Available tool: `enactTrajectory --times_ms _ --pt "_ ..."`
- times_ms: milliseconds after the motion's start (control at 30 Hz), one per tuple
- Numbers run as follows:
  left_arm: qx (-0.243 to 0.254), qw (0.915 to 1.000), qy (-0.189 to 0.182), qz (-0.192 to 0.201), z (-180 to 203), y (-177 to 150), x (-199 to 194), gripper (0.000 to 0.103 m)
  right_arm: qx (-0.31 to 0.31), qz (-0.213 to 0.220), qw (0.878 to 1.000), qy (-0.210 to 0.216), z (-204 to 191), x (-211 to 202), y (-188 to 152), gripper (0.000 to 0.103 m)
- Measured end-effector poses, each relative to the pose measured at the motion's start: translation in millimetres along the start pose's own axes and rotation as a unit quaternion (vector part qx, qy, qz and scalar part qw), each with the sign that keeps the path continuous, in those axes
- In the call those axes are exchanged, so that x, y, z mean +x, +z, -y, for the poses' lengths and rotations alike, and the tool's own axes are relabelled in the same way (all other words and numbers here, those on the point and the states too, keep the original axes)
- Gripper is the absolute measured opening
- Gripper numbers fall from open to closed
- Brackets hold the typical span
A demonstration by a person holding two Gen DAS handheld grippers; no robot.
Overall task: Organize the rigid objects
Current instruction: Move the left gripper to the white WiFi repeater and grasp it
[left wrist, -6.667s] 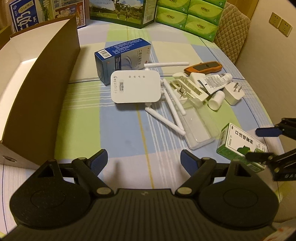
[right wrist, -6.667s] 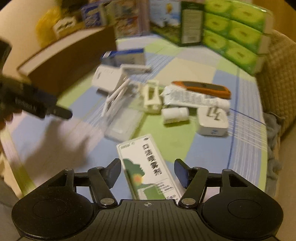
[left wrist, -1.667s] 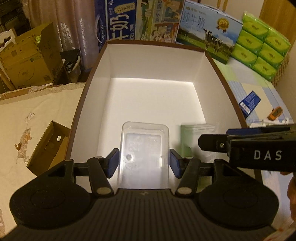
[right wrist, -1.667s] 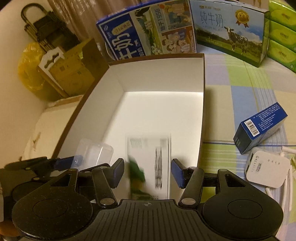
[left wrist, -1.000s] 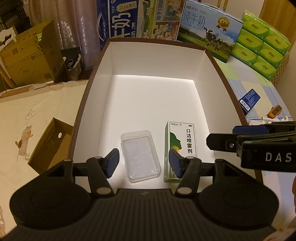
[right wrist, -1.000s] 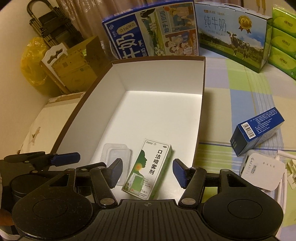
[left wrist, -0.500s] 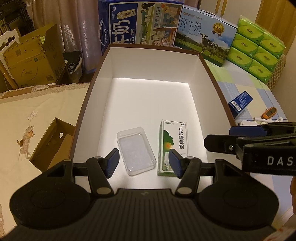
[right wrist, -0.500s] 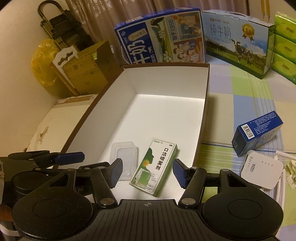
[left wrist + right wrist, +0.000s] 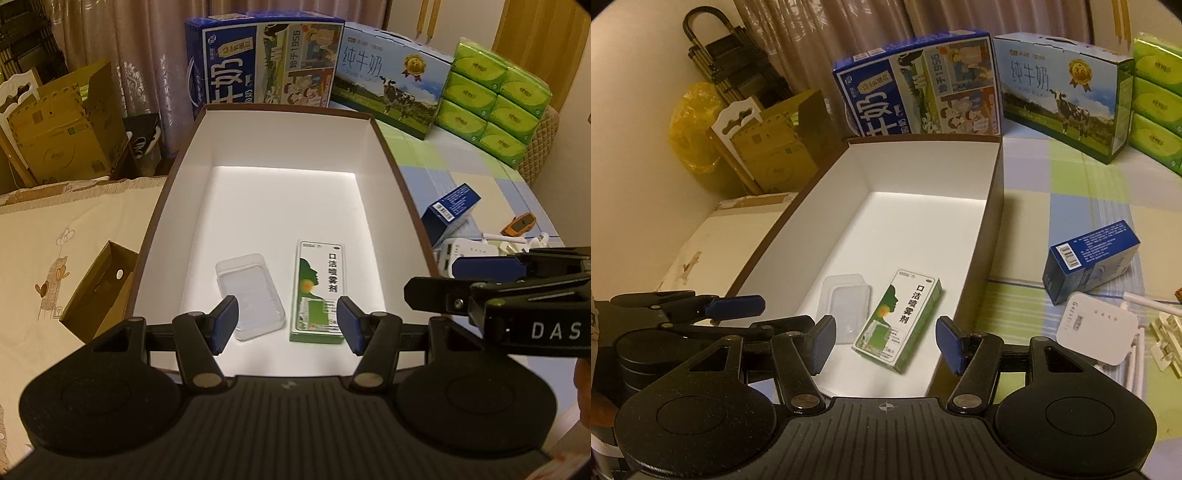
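A large brown box [image 9: 388, 155] [image 9: 995, 192] with a white inside holds a clear plastic case [image 9: 251, 295] [image 9: 846, 304] and a green-and-white carton [image 9: 319, 290] [image 9: 899, 317], lying side by side at its near end. My left gripper [image 9: 288, 325] hovers open above them with nothing between its fingers. My right gripper [image 9: 886, 345] is open too, above the box's near right corner, empty. Each gripper shows in the other's view: the right gripper [image 9: 458, 280] at the right, the left gripper [image 9: 738, 306] at the left.
On the checked cloth right of the box lie a blue carton [image 9: 1089, 266] [image 9: 450, 210], a white router with antennas [image 9: 1097, 332], an orange tool [image 9: 521, 225] and small white parts. Milk cartons [image 9: 269, 66] and green tissue packs [image 9: 495, 103] stand behind. Cardboard boxes [image 9: 62, 144] crowd the left.
Both grippers have drawn back and up from the box, empty; the clear case and green carton, released earlier, stay lying in the box and look smaller and farther.
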State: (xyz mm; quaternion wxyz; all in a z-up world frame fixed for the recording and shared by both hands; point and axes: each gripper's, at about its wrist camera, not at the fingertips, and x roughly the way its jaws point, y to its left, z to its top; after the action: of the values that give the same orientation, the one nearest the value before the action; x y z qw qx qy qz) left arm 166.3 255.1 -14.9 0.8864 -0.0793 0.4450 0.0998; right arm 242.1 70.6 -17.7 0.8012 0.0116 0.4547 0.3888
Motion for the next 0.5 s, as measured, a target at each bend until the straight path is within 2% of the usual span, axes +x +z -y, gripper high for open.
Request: enactTrajectory --times_ms 500 --pt "0.002 0.9998 -0.015 0.014 48.6 -13.7 -23.4 0.054 -0.007 0.012 1.000 0.011 27.1 -47.3 -20.5 0.057"
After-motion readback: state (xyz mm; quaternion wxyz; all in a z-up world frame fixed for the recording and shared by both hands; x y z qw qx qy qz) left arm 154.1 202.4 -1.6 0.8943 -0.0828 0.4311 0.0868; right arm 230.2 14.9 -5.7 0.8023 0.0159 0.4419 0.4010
